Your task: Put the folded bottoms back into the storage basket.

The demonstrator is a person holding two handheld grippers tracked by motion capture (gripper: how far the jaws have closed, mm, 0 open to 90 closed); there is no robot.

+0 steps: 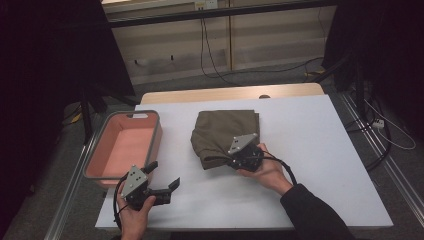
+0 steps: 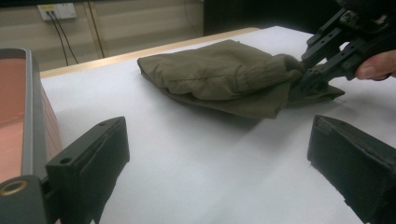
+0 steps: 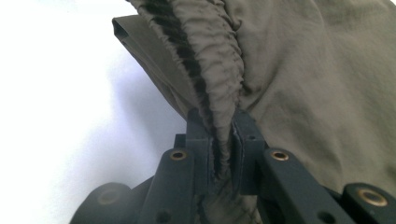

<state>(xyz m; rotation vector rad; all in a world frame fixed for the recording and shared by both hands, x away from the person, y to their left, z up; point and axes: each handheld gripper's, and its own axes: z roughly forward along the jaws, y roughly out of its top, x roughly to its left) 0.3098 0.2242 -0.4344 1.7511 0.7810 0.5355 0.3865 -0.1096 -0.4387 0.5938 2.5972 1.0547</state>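
Observation:
An olive-green folded garment (image 1: 223,135) lies in the middle of the white table (image 1: 310,150). My right gripper (image 1: 239,156) is shut on the garment's gathered elastic edge (image 3: 219,93) at its near side; the jaws pinch the bunched cloth tightly. In the left gripper view the same garment (image 2: 219,77) lies ahead, with the right gripper (image 2: 310,77) clamped on its right end. My left gripper (image 1: 164,176) is held open near the table's front left, beside the bin, with nothing between its jaws; its black fingers (image 2: 91,163) stand wide apart.
A pink bin with a grey rim (image 1: 102,150) stands at the table's left edge, close to my left gripper; its wall (image 2: 28,116) shows at the left. Cables (image 1: 210,55) run along the floor beyond the table. Bare white table lies right of the garment.

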